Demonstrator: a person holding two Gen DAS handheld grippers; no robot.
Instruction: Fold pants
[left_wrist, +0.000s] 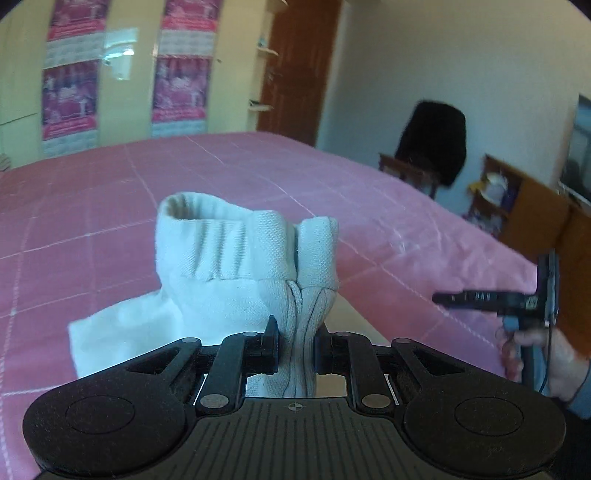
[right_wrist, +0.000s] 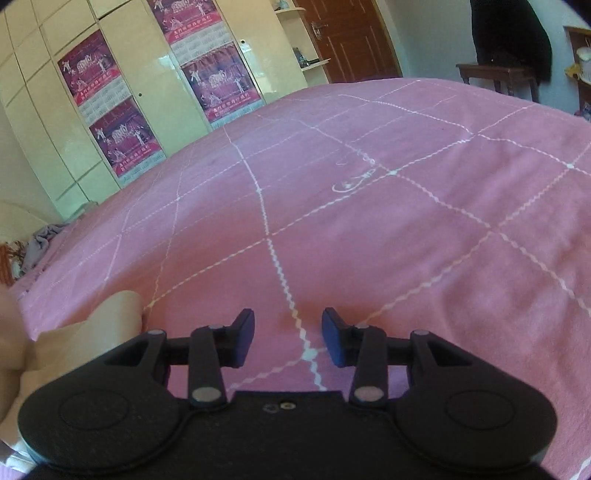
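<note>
The white pants are bunched up in the left wrist view, the waistband standing up above the pink bedspread. My left gripper is shut on a fold of the pants near the fly seam and holds them lifted. A flat part of the pants trails down to the left. My right gripper is open and empty, low over the pink bedspread. The right gripper also shows in the left wrist view at the far right, held by a hand, apart from the pants.
The bed fills both views. A cream wardrobe with purple posters stands behind it, next to a brown door. A chair with a dark garment and wooden shelves stand at the right. A cream object lies at the bed's near left edge.
</note>
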